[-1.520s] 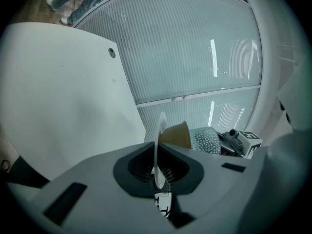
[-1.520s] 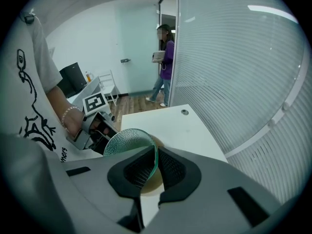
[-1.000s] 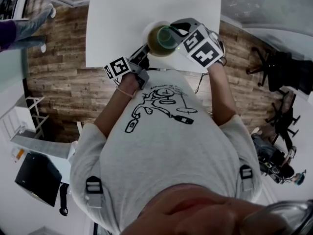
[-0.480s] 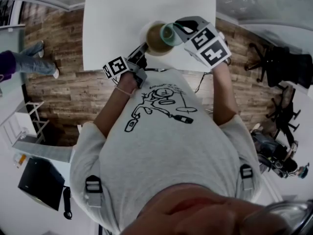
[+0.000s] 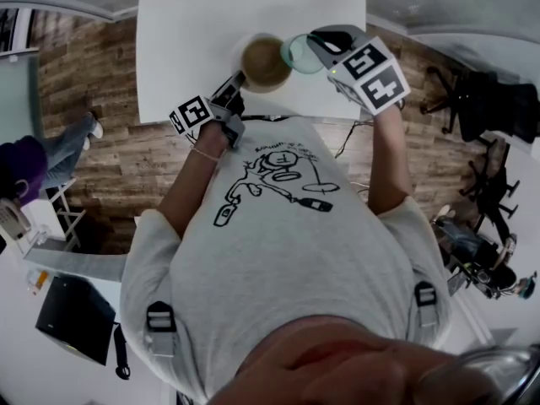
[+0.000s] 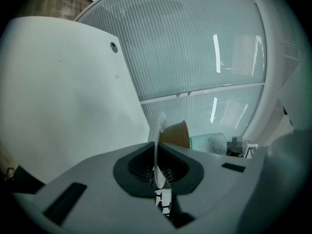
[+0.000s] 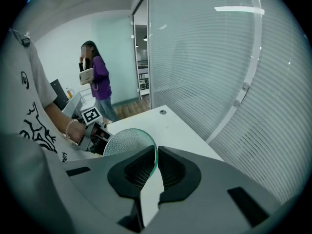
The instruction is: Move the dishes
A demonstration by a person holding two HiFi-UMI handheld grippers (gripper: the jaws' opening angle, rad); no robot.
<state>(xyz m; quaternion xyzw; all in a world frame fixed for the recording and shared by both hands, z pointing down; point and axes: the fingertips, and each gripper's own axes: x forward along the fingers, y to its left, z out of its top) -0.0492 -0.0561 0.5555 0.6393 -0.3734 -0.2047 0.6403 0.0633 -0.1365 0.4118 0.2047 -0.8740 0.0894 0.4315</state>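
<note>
Pinching the rim of a green-tinted, dimpled glass bowl (image 7: 127, 141), the right hand-held gripper (image 7: 157, 162) has its jaws closed on the glass edge. It holds the bowl in the air above the near part of the white table (image 5: 202, 24), just beside a brown bowl (image 5: 264, 62). The left hand-held gripper (image 6: 157, 167) is likewise clamped shut, on the thin rim of a white plate (image 6: 160, 128) that carries the brown bowl. Whether that plate rests on the table or is lifted off it I cannot tell. By my reading, the step in hand is the carrying itself: both dishes are gripped and neither looks set down at a new place. The next move likely calls for a firm grip and level travel. Each dish hangs from one edge, and the brown bowl appears to sit loose on its plate, so it could slide if the plate tips. The right hand reaches forward over the table edge with its hand-held gripper angled steeply down. The left hand sits low at the table's near edge, close to the body, its hand-held gripper pointing almost level toward the plate.
</note>
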